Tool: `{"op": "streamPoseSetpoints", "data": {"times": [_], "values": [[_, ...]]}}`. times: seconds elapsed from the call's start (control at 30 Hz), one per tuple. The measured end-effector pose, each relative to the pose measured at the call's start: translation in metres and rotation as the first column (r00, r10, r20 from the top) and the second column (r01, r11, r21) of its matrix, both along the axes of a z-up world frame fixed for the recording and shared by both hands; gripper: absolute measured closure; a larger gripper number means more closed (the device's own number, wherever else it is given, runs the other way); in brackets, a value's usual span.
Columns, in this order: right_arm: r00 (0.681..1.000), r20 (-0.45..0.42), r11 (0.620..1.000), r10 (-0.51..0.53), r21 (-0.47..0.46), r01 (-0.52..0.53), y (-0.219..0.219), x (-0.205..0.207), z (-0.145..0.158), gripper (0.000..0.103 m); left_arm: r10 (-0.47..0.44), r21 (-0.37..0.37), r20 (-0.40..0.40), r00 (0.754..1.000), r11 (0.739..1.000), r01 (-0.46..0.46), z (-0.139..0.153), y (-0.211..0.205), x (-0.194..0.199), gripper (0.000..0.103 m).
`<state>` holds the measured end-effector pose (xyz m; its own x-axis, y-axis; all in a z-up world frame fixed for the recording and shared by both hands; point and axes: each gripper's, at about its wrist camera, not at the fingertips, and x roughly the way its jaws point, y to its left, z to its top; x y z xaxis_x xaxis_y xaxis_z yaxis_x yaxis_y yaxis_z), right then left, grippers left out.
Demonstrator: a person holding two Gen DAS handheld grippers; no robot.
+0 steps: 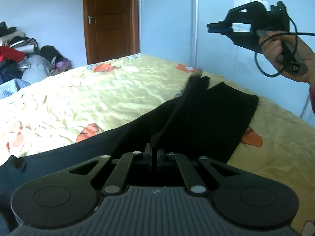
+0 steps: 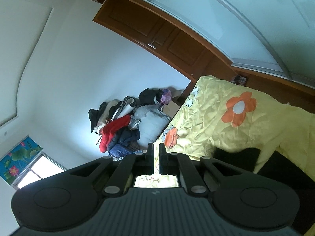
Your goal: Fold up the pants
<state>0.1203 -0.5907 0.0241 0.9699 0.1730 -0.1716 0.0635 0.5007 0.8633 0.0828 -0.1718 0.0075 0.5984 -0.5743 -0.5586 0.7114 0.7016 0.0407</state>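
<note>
Black pants (image 1: 196,118) lie on the yellow bed (image 1: 98,98); left tongs (image 1: 154,147) apparently pinch a fabric edge, right tongs (image 2: 156,153) together, empty. Lifting evenly should keep the fold straight.

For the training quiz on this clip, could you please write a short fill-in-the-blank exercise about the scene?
1. The pants lying on the bedspread are ____ in colour.
2. The left gripper is shut on the ____.
3. The right gripper, held up in a hand, holds ____ between its fingers.
4. The flowers printed on the bedspread are ____.

Missing words: black; pants; nothing; orange
</note>
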Motion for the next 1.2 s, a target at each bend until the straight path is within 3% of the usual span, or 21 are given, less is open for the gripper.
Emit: {"op": "streamPoseSetpoints", "data": {"times": [0.17,0.27,0.4,0.57,0.8,0.93,1.03,1.07,1.1,1.13,1.2], "values": [[0.997,-0.076,0.999,-0.033,-0.023,0.031,-0.005,-0.002,-0.007,0.098,-0.022,0.019,-0.006,1.0,1.0,0.022,-0.004,-0.004,-0.007,0.099],[0.985,-0.173,0.999,-0.01,-0.054,0.001,-0.006,0.003,-0.019,0.087,-0.035,0.026,-0.025,0.999,0.999,0.035,-0.011,-0.006,-0.009,0.098],[0.955,-0.291,0.995,0.06,-0.057,-0.08,0.005,0.023,-0.043,0.036,-0.024,0.022,-0.069,0.997,0.999,0.026,-0.019,-0.006,-0.007,0.098],[0.93,-0.359,0.994,0.082,-0.033,-0.1,0.024,0.042,-0.065,0.036,-0.017,0.018,-0.086,0.996,1.0,0.018,-0.022,-0.005,-0.005,0.097],[0.938,-0.34,0.997,0.068,-0.003,-0.073,0.024,0.053,-0.081,0.036,-0.02,0.019,-0.096,0.995,1.0,0.022,-0.026,-0.006,-0.005,0.096],[0.948,-0.317,0.999,0.028,0.03,-0.02,0.018,0.065,-0.097,0.038,-0.023,0.023,-0.095,0.995,0.999,0.025,-0.026,-0.008,-0.005,0.096],[0.951,-0.31,1.0,0.006,-0.009,-0.009,0.019,0.073,-0.096,0.044,-0.019,0.021,-0.097,0.995,1.0,0.022,-0.027,-0.008,-0.005,0.094],[0.947,-0.321,0.999,-0.002,-0.043,-0.013,0.021,0.075,-0.093,0.055,-0.017,0.019,-0.098,0.995,1.0,0.019,-0.027,-0.007,-0.005,0.094],[0.94,-0.342,0.996,-0.009,-0.088,-0.022,0.024,0.077,-0.09,0.088,-0.016,0.017,-0.099,0.995,1.0,0.017,-0.027,-0.007,-0.004,0.094],[0.933,-0.361,0.993,0.002,-0.107,-0.044,0.025,0.08,-0.09,0.099,-0.013,0.013,-0.1,0.995,1.0,0.015,-0.027,-0.006,-0.004,0.094],[0.932,-0.362,0.994,0.024,-0.095,-0.062,0.026,0.08,-0.095,0.1,-0.001,0.002,-0.101,0.995,1.0,0.002,-0.027,-0.004,-0.003,0.094]]}}
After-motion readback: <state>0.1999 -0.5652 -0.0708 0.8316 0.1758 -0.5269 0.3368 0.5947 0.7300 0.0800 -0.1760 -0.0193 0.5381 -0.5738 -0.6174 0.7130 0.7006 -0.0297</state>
